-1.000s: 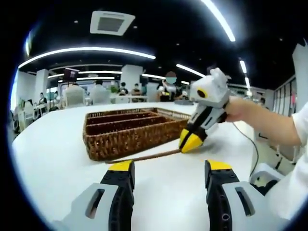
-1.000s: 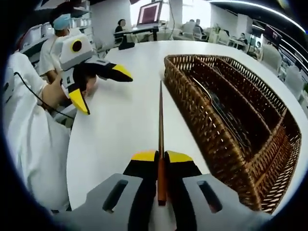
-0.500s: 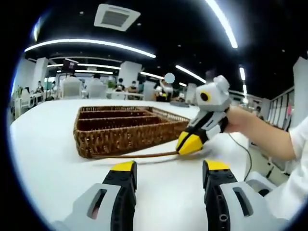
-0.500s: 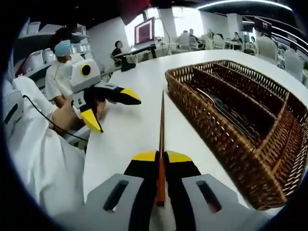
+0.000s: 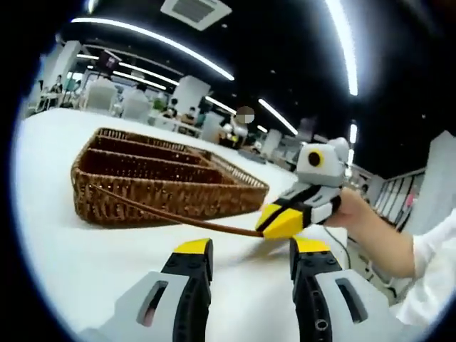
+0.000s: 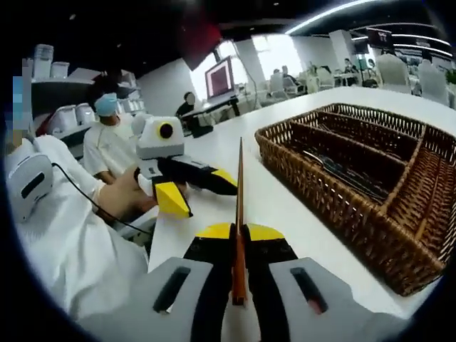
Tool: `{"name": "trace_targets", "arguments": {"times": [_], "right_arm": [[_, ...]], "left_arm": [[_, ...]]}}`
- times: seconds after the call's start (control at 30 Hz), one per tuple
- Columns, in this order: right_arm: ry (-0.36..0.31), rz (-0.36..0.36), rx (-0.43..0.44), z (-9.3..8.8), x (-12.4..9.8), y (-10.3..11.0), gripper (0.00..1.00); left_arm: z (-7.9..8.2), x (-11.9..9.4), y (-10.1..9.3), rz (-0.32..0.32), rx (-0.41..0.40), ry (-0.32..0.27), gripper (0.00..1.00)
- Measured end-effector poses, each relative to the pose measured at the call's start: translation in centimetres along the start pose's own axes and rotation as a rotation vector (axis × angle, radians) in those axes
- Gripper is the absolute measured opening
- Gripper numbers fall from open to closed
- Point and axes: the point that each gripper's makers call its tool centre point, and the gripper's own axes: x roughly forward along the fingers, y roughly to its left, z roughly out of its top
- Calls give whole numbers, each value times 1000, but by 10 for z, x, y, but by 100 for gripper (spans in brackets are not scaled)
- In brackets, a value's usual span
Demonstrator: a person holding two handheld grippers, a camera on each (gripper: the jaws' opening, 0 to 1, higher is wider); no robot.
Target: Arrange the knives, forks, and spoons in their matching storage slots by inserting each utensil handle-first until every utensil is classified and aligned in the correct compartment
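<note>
— What's the right gripper (image 6: 239,234) got?

— Its jaws are pressed together on a slim brown stick-like utensil (image 6: 239,214), reddish-brown, thin and tapering to a point. I can't tell whether it is a knife, fork or spoon.

— Which way does it run?

— Straight out from the jaws along their line, tip forward. In the left gripper view the same utensil (image 5: 171,216) stretches from the right gripper (image 5: 279,222) toward the wicker tray (image 5: 153,201), its far tip near the tray's near wall; touching or not, I can't say. It is lifted off the white table (image 5: 64,249).

— And the left gripper (image 5: 246,249)?

— Jaws apart, nothing between them. In the right gripper view it (image 6: 196,191) hangs beside the utensil's tip, held by a hand (image 6: 125,196).

— The tray?

— Brown woven wicker (image 6: 342,206), divided lengthwise into long compartments, resting on the table (image 6: 278,206). Dark metal cutlery (image 6: 342,173) lies in one middle compartment.

— Anything further out?

— Seated people (image 6: 107,142) and a monitor (image 6: 219,77).
</note>
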Motion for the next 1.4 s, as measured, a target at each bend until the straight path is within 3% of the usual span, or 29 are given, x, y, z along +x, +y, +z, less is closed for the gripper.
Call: {"name": "trace_targets", "arguments": {"times": [0.27, 0.8, 1.2, 1.4], "right_arm": [[-58, 22, 21, 4, -4, 6, 5], [-147, 62, 58, 11, -10, 14, 5], [-133, 72, 49, 3, -9, 17, 5], [-129, 89, 38, 3, -10, 23, 8]], "left_arm": [[10, 8, -5, -29, -97, -64, 37], [14, 20, -11, -49, -158, -80, 16], [18, 24, -25, -109, -180, -80, 4], [23, 22, -30, -127, -165, -76, 4]]}}
